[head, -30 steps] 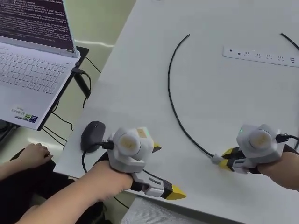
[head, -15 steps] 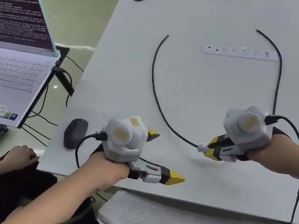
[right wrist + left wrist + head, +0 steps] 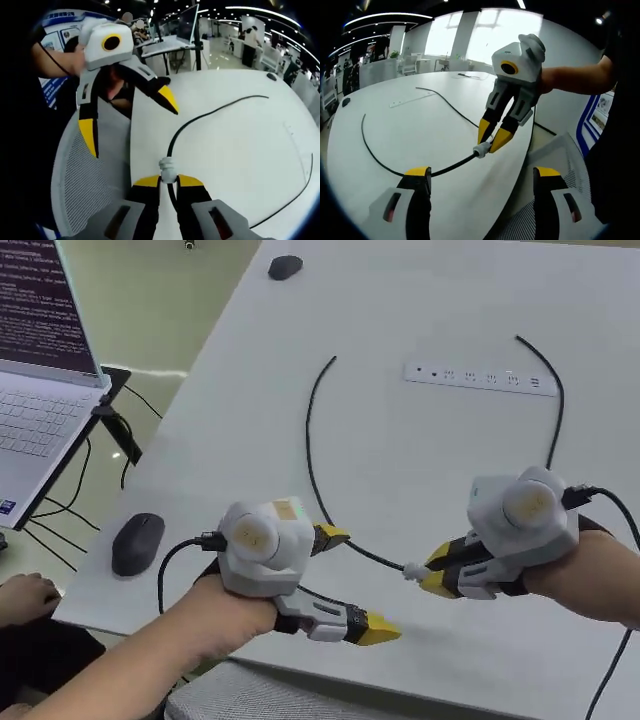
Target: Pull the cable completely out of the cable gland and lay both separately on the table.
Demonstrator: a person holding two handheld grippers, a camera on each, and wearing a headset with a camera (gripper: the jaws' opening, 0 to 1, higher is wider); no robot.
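Right gripper (image 3: 432, 576) pinches cable gland (image 3: 411, 569), cable (image 3: 307, 435) apparently attached; left gripper (image 3: 362, 583) agape.

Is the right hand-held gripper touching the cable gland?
Touching. The right gripper view shows the white cable gland pinched between the two yellow jaw tips of the right hand-held gripper, with no gap on either side.

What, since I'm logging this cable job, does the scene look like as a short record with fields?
left tongs: open, empty, near the table's front edge
right tongs: shut on the cable gland
cable gland: white, on the cable's near end, at the tips of the right tongs
cable: black, curves away across the table
table: white, also carries a power strip at the far side
task state: cable not yet out of the gland
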